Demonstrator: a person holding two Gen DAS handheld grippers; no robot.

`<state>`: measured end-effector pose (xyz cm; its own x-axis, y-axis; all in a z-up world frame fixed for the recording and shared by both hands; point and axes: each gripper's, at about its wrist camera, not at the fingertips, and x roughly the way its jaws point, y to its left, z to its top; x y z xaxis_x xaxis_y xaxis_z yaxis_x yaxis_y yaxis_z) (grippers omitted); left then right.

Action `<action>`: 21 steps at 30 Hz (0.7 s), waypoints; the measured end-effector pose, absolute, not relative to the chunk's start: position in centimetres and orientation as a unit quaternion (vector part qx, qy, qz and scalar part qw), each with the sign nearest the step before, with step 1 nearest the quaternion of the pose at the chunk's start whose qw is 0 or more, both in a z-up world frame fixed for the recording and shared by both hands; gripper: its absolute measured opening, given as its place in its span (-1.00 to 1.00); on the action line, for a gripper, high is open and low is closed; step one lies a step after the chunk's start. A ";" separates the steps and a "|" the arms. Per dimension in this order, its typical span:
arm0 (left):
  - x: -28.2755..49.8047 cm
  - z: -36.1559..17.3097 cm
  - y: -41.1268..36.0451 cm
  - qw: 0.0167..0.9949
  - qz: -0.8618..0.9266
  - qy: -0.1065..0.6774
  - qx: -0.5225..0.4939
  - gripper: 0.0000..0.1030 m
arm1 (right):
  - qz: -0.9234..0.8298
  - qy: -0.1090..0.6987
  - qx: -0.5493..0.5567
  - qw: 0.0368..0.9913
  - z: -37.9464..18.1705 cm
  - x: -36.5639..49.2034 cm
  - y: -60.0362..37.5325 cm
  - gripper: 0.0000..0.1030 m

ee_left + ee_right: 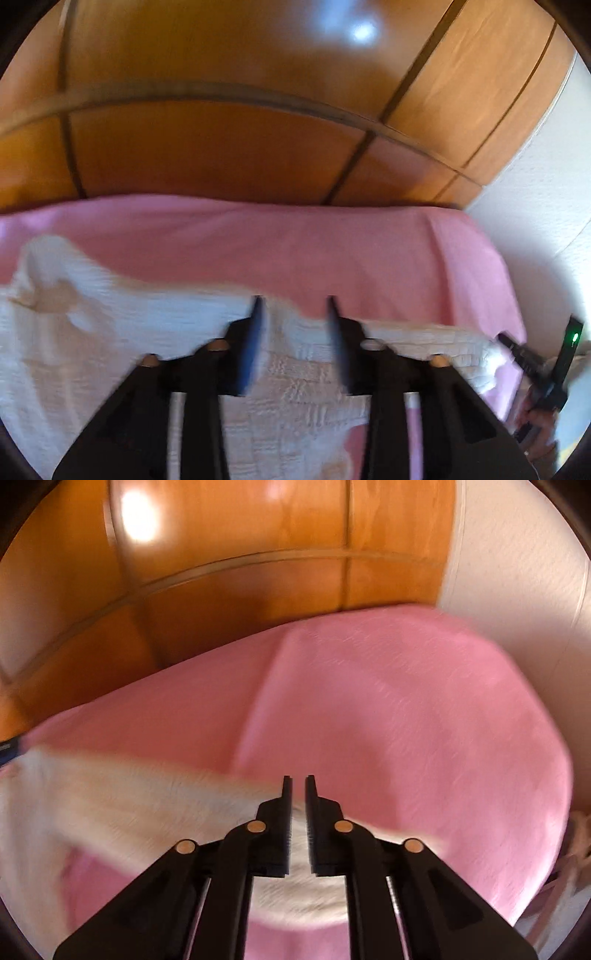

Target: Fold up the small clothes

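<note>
A white textured garment lies spread on a pink cloth-covered surface. My left gripper is open above the garment, its fingers apart and nothing between them. In the right wrist view the garment stretches from the left edge toward my right gripper. Its fingers are nearly together, with white fabric showing in the narrow gap between them, so it looks shut on the garment's edge. The right gripper also shows at the far right of the left wrist view. Both views are blurred by motion.
An orange wooden wardrobe stands behind the pink surface. A white wall is at the right. The pink surface drops off at its right edge, with some clutter below.
</note>
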<state>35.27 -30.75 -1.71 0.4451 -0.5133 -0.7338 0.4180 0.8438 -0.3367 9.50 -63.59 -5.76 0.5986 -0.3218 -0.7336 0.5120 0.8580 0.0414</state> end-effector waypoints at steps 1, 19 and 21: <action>35.0 -1.8 -30.1 0.853 -0.267 0.446 -0.053 0.23 | -0.248 0.376 0.125 0.884 -5.9 9.5 -64.0 -0.11; 20.7 -8.4 -14.1 0.837 -0.212 0.496 -0.092 0.24 | -0.207 0.276 0.482 0.806 -13.1 -2.2 -67.9 -0.03; 19.4 -8.6 -13.0 0.834 -0.207 0.501 -0.104 0.24 | -0.194 0.293 0.478 0.805 -13.1 0.0 -68.2 -0.70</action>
<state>19.41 -13.03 -8.58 0.4131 -0.4494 -0.7921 0.2417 0.8927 -0.3804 0.04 -68.17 -13.11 0.7528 -0.0329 -0.6574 0.5931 0.4669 0.6559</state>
